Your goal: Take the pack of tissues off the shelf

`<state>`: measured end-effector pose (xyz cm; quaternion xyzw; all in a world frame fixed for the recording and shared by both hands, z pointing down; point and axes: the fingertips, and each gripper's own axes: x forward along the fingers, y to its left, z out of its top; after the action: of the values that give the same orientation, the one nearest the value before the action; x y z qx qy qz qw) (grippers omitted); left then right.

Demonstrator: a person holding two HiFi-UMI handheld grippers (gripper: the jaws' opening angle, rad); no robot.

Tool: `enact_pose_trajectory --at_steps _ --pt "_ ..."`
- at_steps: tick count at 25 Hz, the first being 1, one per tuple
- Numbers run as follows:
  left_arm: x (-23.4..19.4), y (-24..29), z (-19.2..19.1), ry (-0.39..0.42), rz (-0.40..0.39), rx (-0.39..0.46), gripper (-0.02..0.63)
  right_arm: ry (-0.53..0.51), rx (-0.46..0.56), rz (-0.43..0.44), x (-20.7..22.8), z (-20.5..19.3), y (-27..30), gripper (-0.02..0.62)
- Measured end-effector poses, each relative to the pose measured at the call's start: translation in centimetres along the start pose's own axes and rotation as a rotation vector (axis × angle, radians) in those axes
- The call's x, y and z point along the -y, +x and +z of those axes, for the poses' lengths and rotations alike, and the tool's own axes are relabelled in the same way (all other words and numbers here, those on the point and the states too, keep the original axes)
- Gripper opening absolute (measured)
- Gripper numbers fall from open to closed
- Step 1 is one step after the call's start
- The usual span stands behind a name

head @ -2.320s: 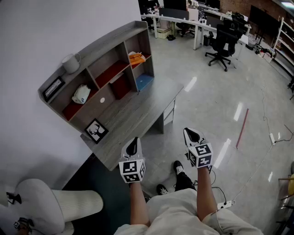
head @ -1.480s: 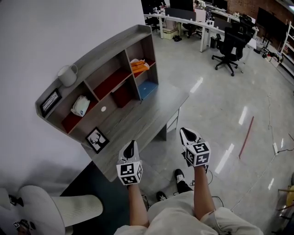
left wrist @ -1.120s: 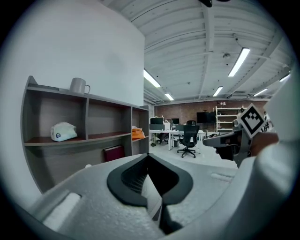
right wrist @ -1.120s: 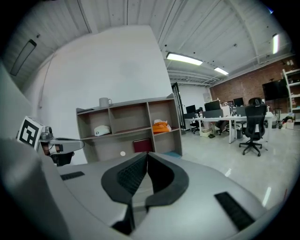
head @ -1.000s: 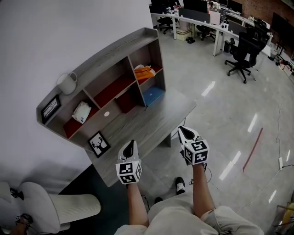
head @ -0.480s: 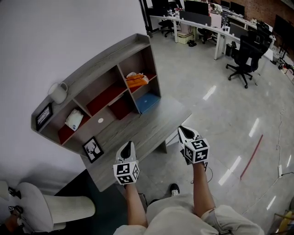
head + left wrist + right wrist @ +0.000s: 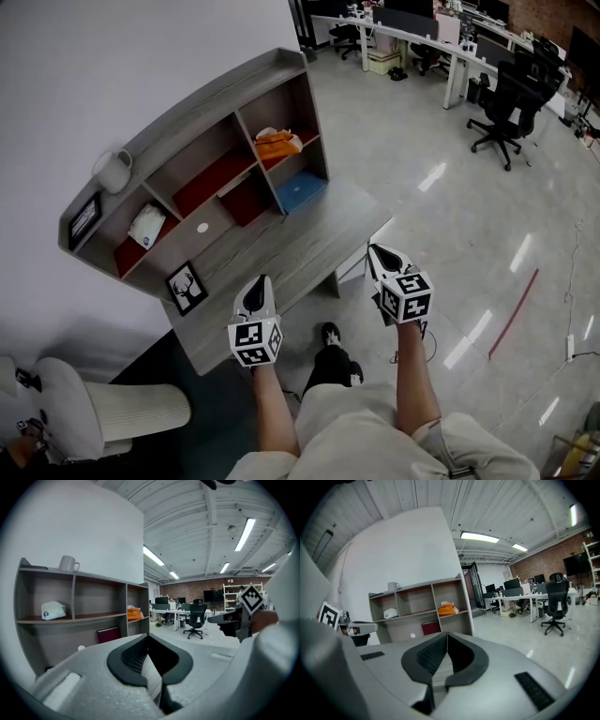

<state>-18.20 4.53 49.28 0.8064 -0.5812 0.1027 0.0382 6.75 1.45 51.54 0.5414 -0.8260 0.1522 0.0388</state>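
Left gripper (image 7: 256, 291) has its jaws together with nothing in them. It hangs over the front edge of the desk (image 7: 291, 246), well short of the shelf (image 7: 211, 101).

Across the shelf from its left end:
- A mug (image 7: 112, 171) stands on the top board.
- A white bundle (image 7: 147, 225) lies in the upper left compartment. I can't tell what it is.
- The pack of tissues (image 7: 278, 143) is, I judge, the orange soft pack with a white sheet poking out of its top. It lies on the red board of the upper right compartment, close to the front edge.
- A blue thing (image 7: 300, 190) lies flat in the compartment right under the pack.

Right gripper (image 7: 380, 255) is also closed and empty. It sits off the right end of the desk, well apart from the shelf.

How I expect the pack to handle:
- **Weight and feel:** light, soft and squashy.
- **Wrap:** probably slick film, so it could slip out of a loose pinch.
- **Breakage:** nothing fragile, so a firm squeeze is fine.
- **Where to grip:** across the short sides of the orange body, low and mid-length. I'd avoid the white sheet, since that would just pull out.
- **Approach:** jaws must open first, then go in level from the front of that compartment and draw straight out, clear of the divider on its left.
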Motion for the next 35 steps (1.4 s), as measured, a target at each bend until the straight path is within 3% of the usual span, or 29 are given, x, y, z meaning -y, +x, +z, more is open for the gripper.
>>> enact_pose_trajectory --at_steps 14,25,35 --pt "0.3 7.0 1.9 -0.014 -0.008 0.025 0.009 -0.031 -0.016 0.014 2.3 1.3 4.7 0.017" --pt "-2.3 16.3 5.1 -0.004 0.042 0.023 0.009 -0.053 -0.037 0.072 4.3 5.1 13.9 0.017" --pt "-2.9 24.6 8.7 -0.021 -0.003 0.053 0.009 -0.057 -0.049 0.103 6.7 8.5 22.1 0.017"
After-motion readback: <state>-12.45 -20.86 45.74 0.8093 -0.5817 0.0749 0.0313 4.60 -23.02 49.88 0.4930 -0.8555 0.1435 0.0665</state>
